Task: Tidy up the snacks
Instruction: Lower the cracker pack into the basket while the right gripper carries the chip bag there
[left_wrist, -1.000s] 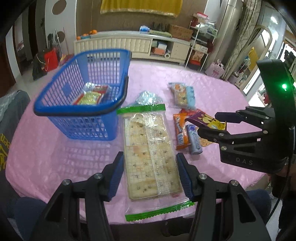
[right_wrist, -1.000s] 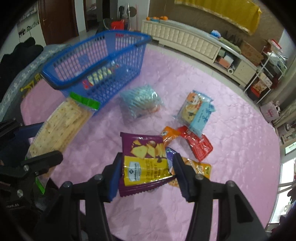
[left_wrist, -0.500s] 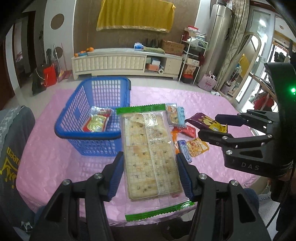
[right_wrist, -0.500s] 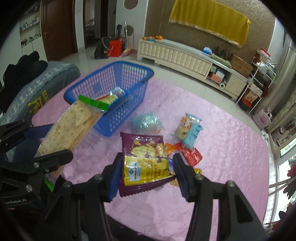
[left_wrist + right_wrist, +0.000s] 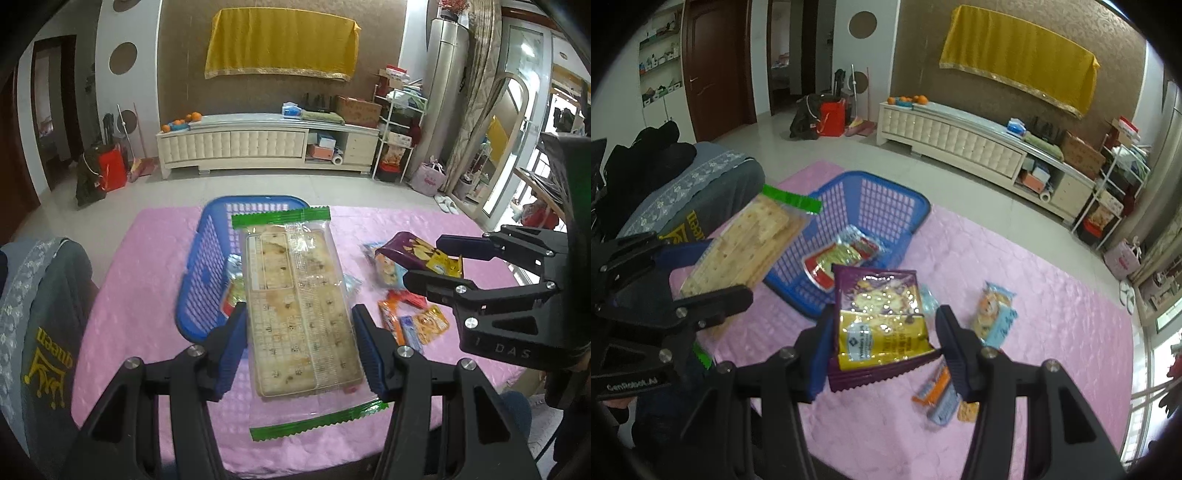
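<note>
Two black hand-held grippers with blue pads

The left hand-held gripper (image 5: 299, 345) and right hand-held gripper (image 5: 884, 347) show silver screws; white lettering marks each body.

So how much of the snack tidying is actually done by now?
Barely started. Done: one red-and-gold packet lies in the blue basket. In hand: the left gripper holds the long cracker pack, the right gripper a purple chip bag, both lifted. Left: several small packets on the pink tablecloth.
</note>
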### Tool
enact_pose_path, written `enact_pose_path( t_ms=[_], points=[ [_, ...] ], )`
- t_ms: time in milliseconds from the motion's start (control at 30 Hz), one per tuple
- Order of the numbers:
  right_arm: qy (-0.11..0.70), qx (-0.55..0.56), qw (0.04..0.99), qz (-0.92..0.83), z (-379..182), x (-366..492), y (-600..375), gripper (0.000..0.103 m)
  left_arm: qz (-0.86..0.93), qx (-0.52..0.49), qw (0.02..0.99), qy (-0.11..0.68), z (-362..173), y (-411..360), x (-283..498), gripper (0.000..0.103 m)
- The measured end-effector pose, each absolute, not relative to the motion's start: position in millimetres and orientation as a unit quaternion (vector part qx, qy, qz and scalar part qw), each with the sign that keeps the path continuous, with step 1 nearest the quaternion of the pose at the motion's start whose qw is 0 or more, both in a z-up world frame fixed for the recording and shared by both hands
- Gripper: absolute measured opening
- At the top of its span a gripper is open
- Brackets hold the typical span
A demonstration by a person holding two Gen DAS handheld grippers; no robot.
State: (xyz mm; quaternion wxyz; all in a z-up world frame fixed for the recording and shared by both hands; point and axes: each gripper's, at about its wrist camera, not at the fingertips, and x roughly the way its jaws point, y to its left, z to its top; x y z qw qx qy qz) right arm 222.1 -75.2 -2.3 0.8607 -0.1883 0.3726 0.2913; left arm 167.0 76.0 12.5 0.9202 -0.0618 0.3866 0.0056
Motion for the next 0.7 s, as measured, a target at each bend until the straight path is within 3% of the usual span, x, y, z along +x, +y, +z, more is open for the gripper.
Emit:
enact_pose_path(
  t_ms=[267,700],
  points=[
    [0.375,-0.203,0.857,0.288,-3,256,-41,0.058,0.011,-0.050,0.917,0.395,10,110,202,0.054],
    [0.413,-0.268,0.830,0.264,-53,336,1,0.058,0.008,-0.067,0.900,0.431,-30,139,271,0.054]
  ],
)
